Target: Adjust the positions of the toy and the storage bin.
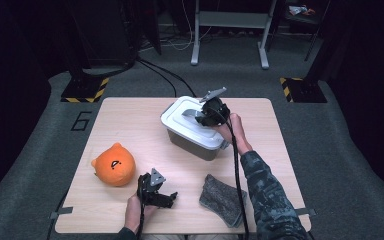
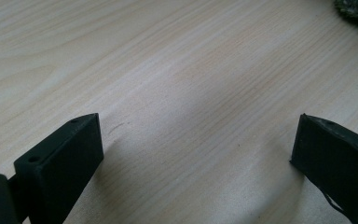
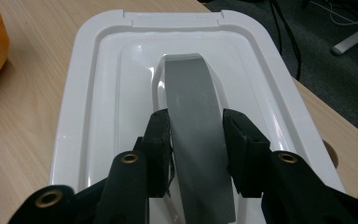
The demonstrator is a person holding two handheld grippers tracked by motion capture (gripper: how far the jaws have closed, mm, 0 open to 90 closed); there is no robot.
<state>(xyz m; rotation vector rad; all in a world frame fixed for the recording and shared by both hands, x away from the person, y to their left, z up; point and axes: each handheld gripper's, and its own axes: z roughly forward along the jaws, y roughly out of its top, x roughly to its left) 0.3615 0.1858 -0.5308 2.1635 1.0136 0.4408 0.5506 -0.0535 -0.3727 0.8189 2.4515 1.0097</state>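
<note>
The right tool (image 3: pixel 196 144) is closed on the grey handle (image 3: pixel 193 116) of the white-lidded storage box (image 1: pixel 194 128), which sits near the far edge of the table (image 1: pixel 130 120), right of its middle. The left tool (image 2: pixel 196 158) rests near the near edge with jaws wide and empty, between an orange plush toy (image 1: pixel 114 164) and a grey cloth (image 1: pixel 222 198).
</note>
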